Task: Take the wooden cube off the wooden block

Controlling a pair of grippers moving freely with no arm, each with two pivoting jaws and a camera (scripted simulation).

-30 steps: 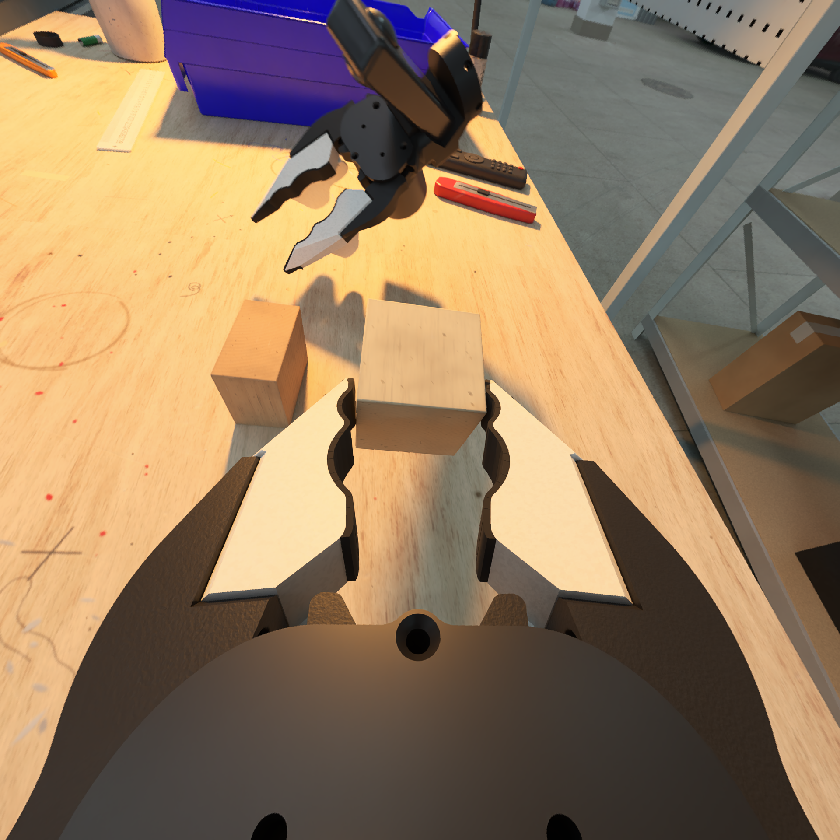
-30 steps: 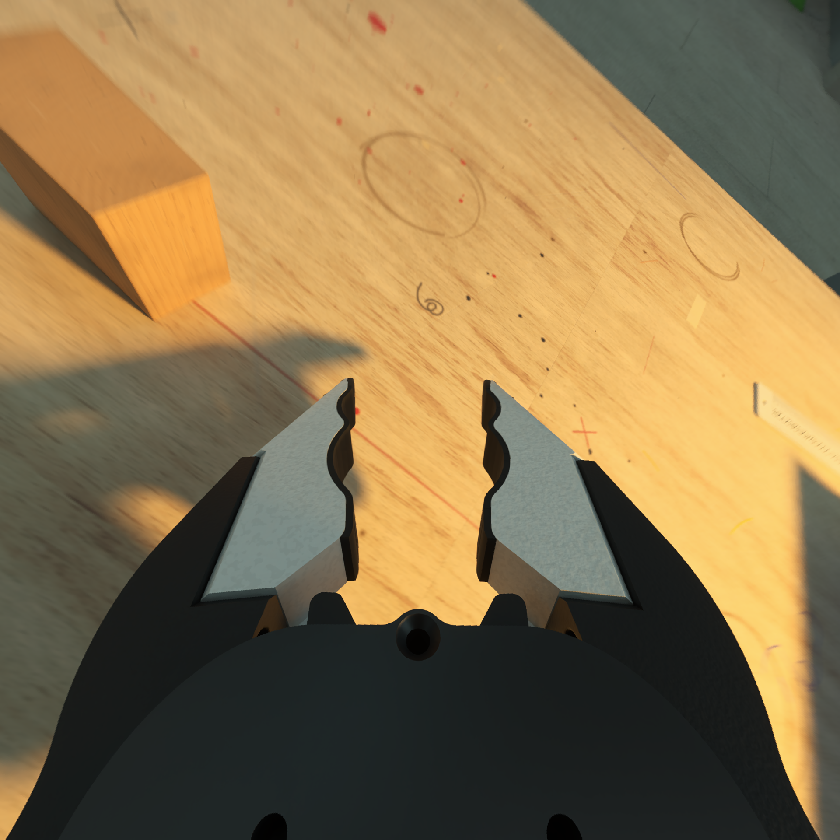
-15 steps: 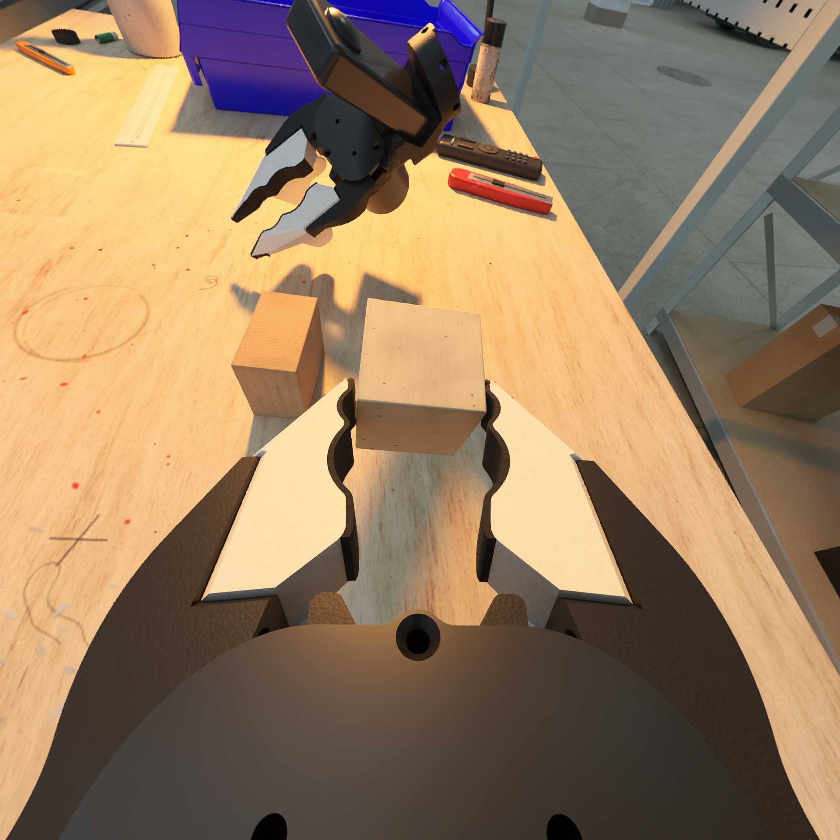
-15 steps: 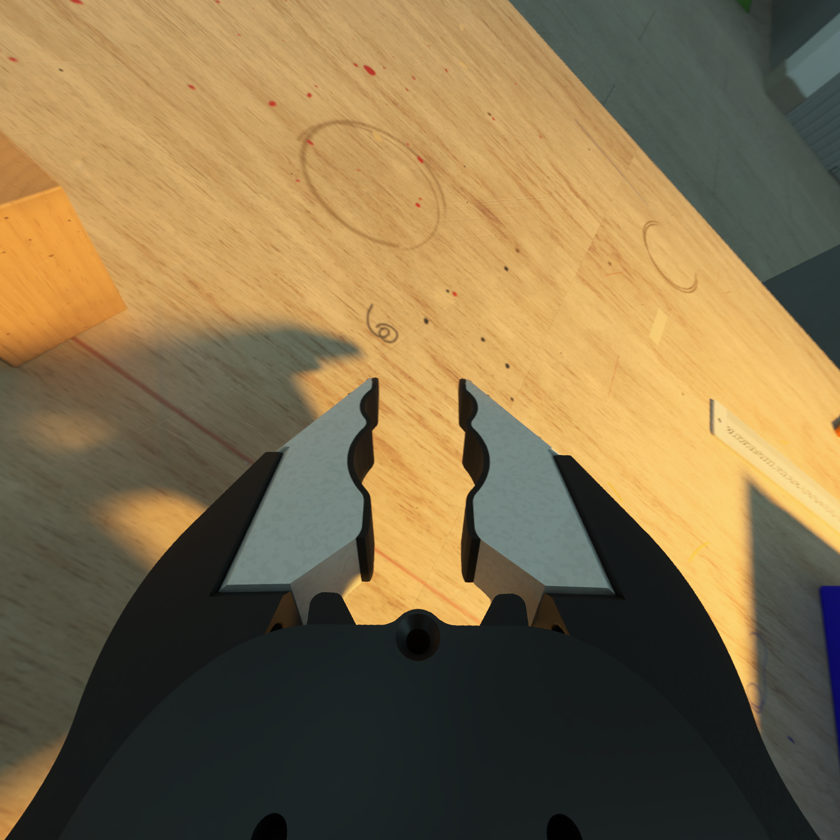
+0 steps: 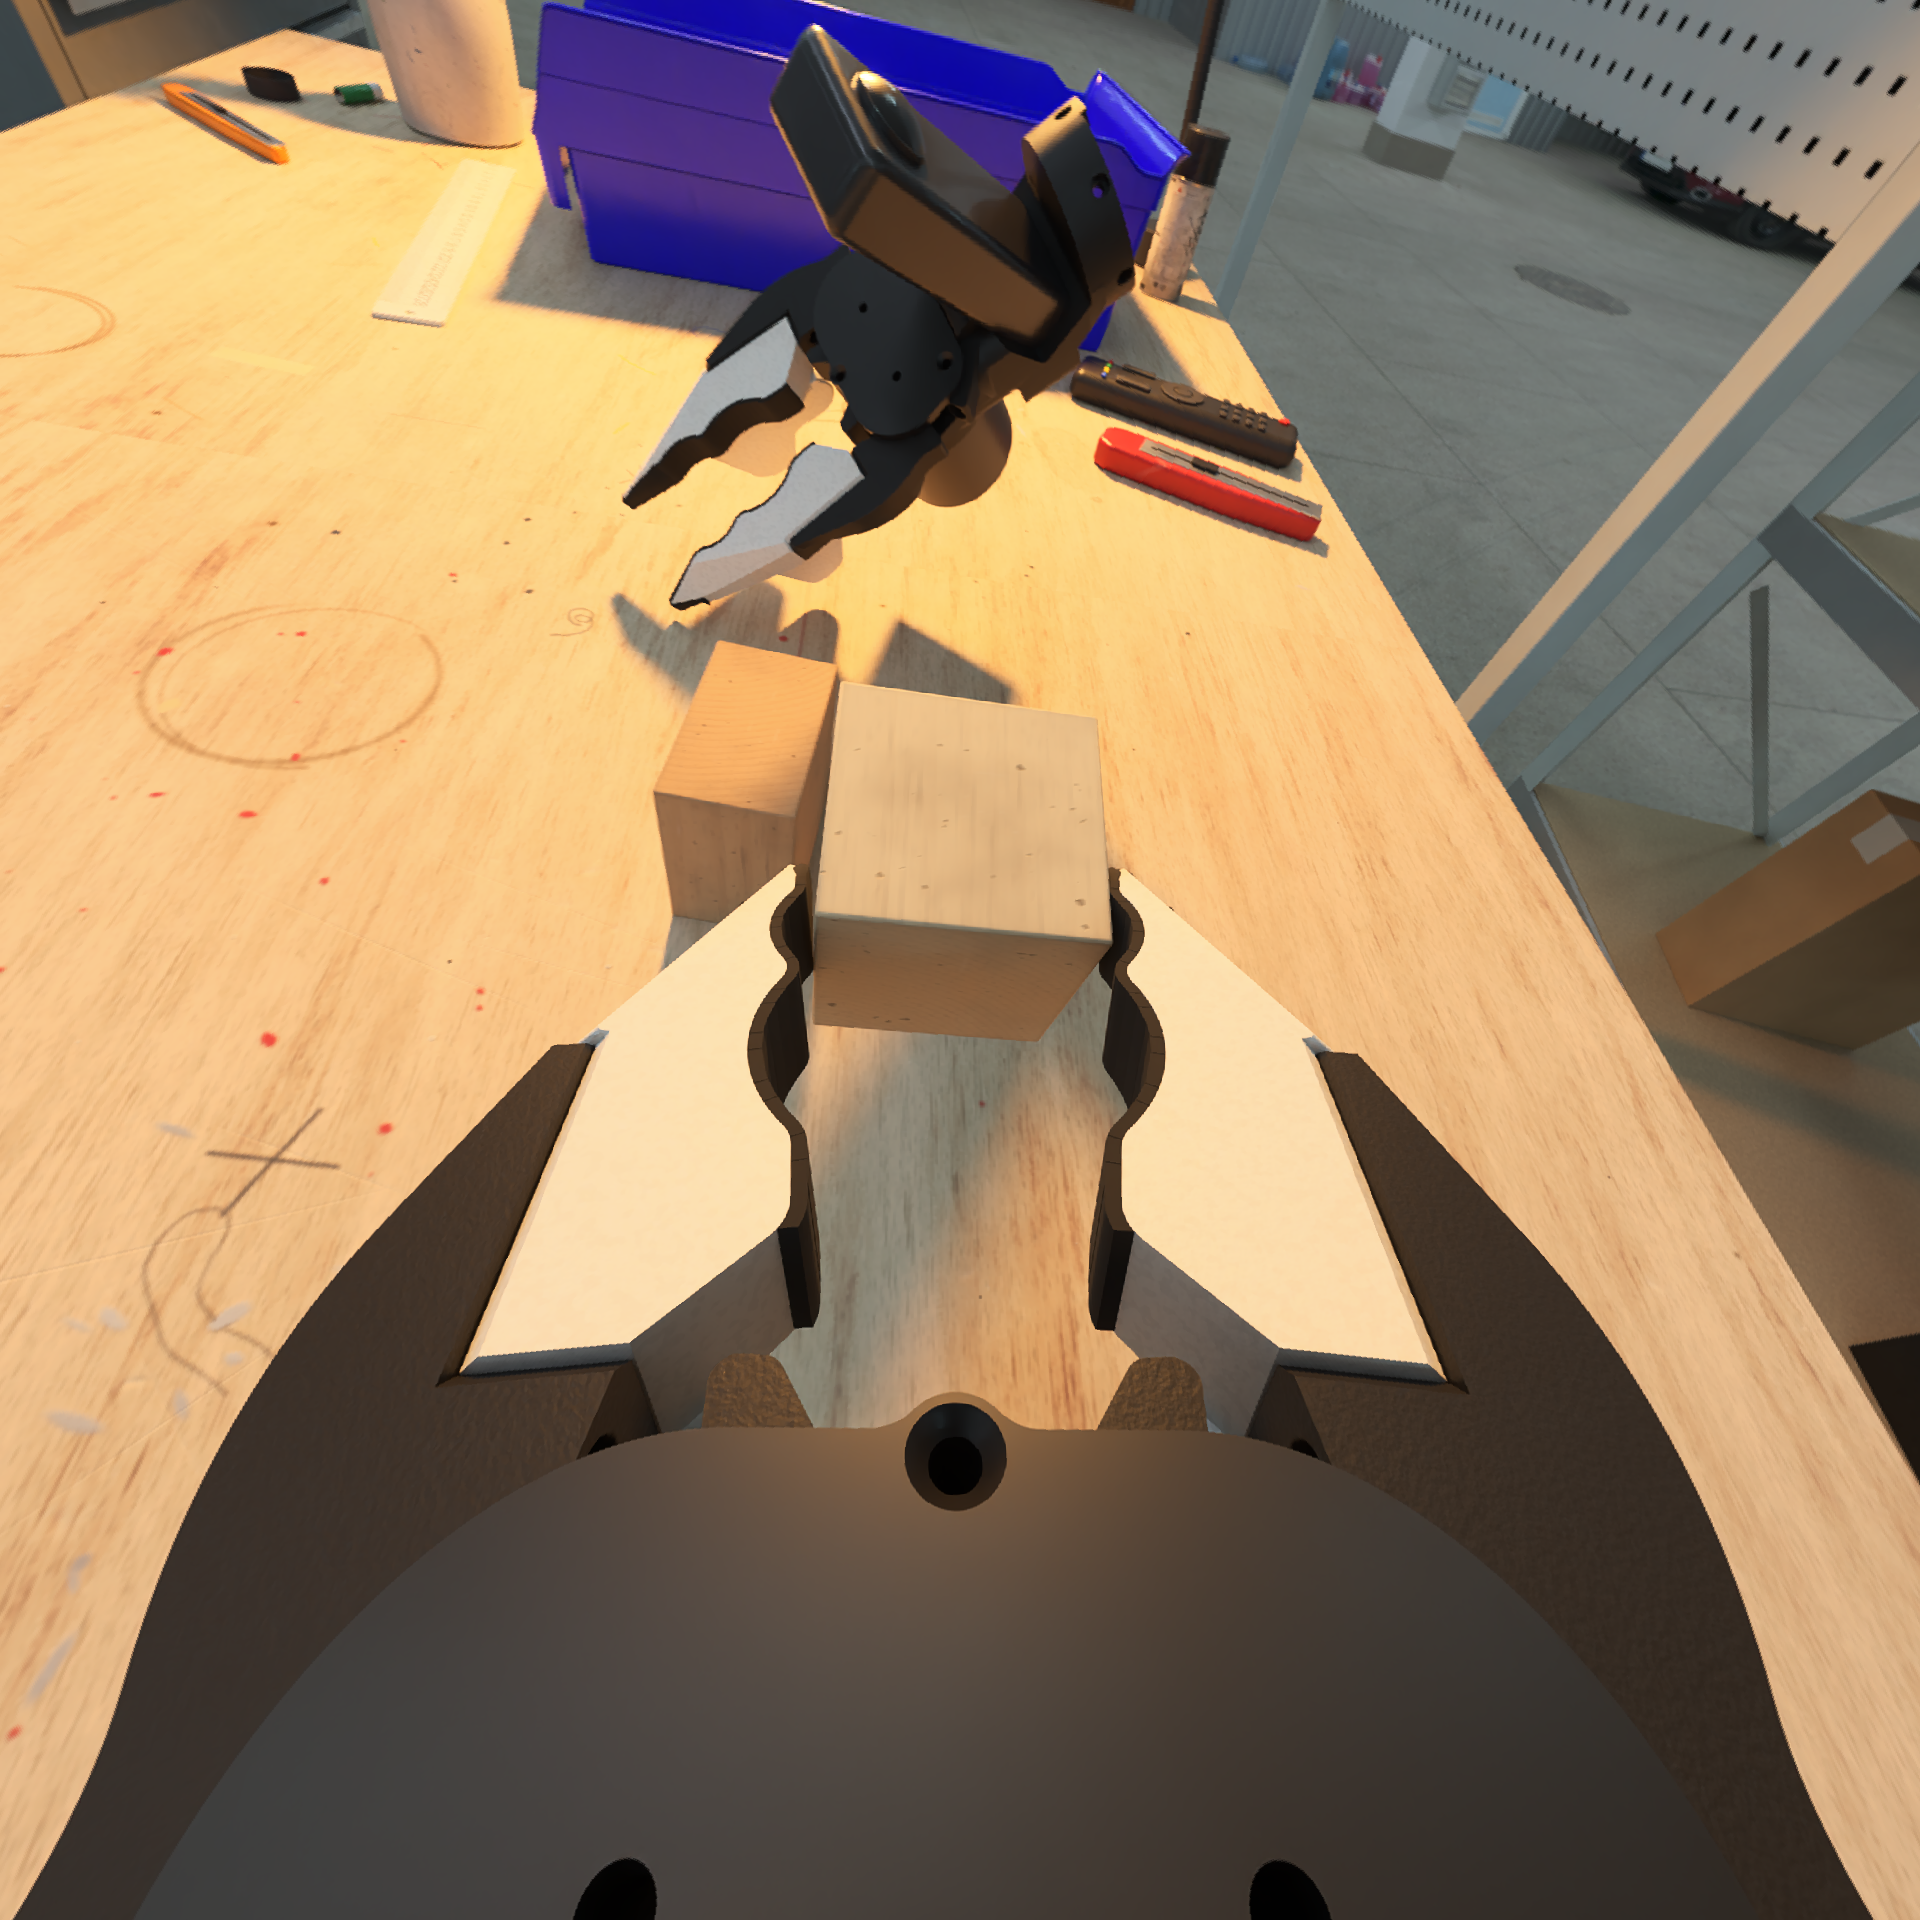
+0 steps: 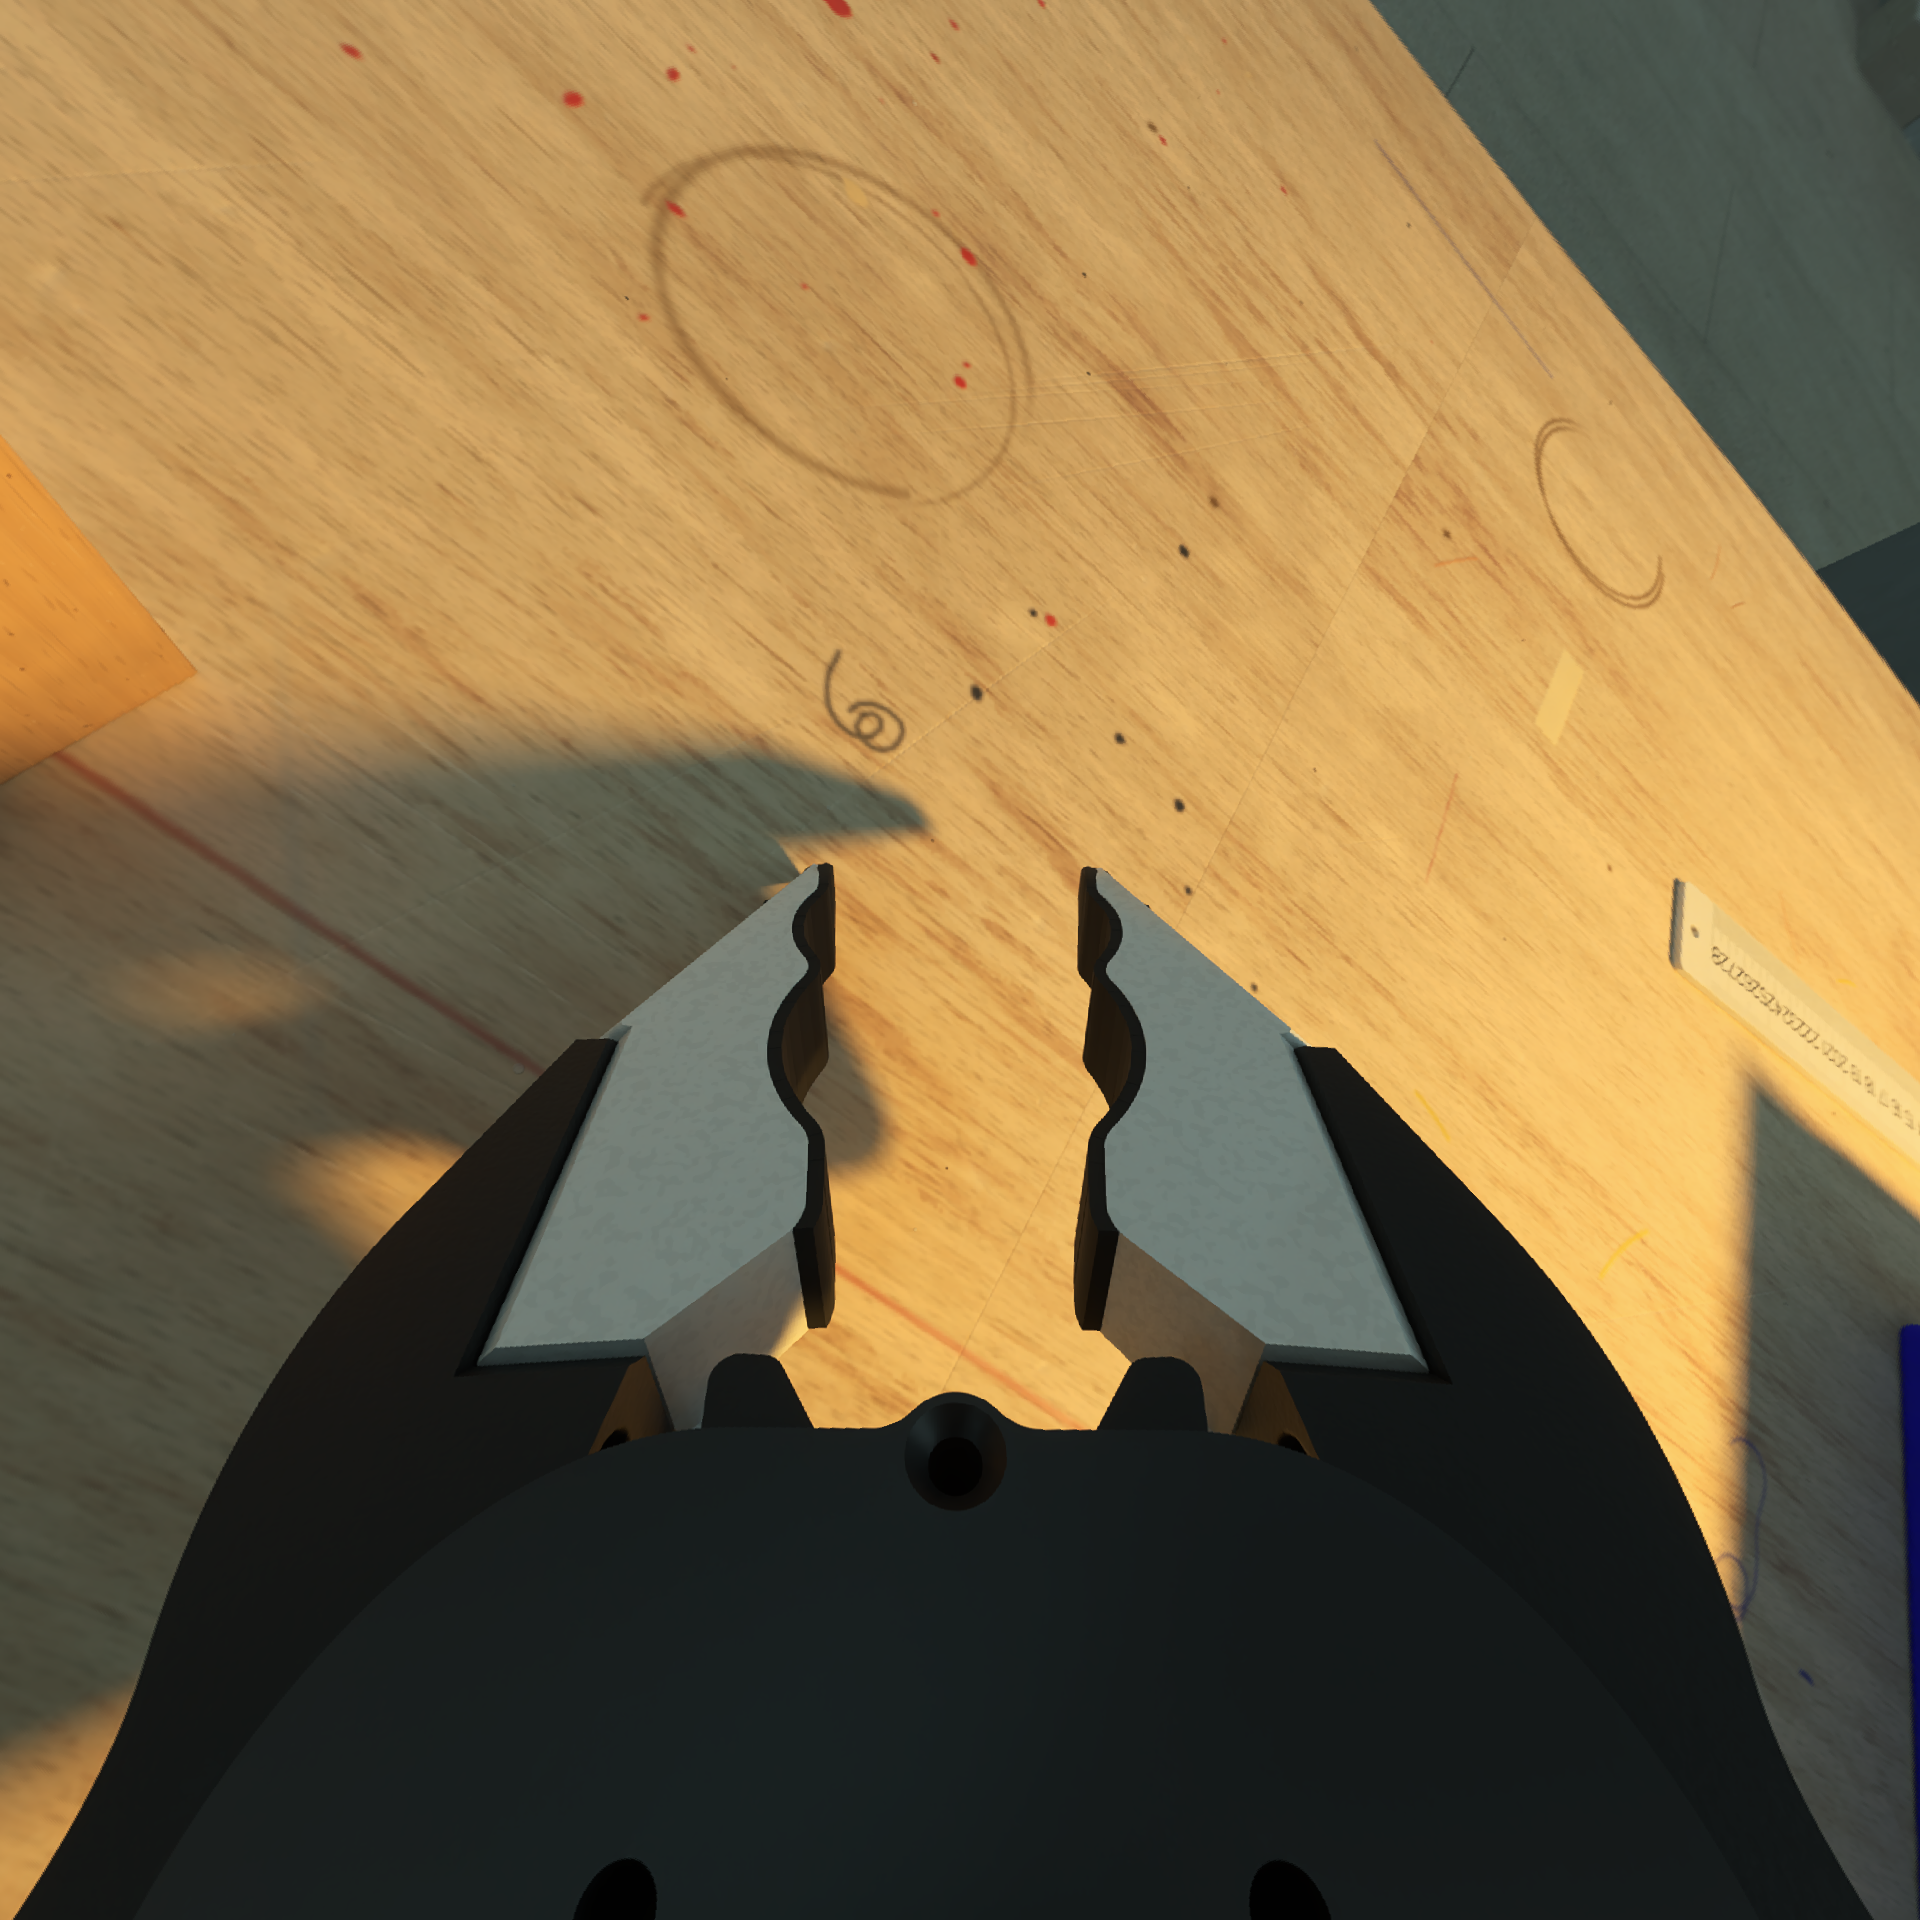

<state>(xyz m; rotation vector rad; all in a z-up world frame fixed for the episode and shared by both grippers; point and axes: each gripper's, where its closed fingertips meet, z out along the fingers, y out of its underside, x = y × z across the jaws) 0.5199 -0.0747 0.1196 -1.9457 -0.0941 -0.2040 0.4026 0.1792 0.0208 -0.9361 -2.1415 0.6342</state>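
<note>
Two wooden pieces are seen in the left wrist view: the pale wooden cube (image 5: 961, 831) is clamped between the fingertips of the left hand-held gripper (image 5: 956, 914) and held clear above the counter (image 5: 312, 935), w/ the darker wooden block (image 5: 743, 769) standing on the counter just beside it, to its left. Beyond, the right hand-held gripper (image 5: 717, 530) is held above the counter, jaws parted, nothing between them; a blue bin (image 5: 675, 197) is seen behind it
</note>
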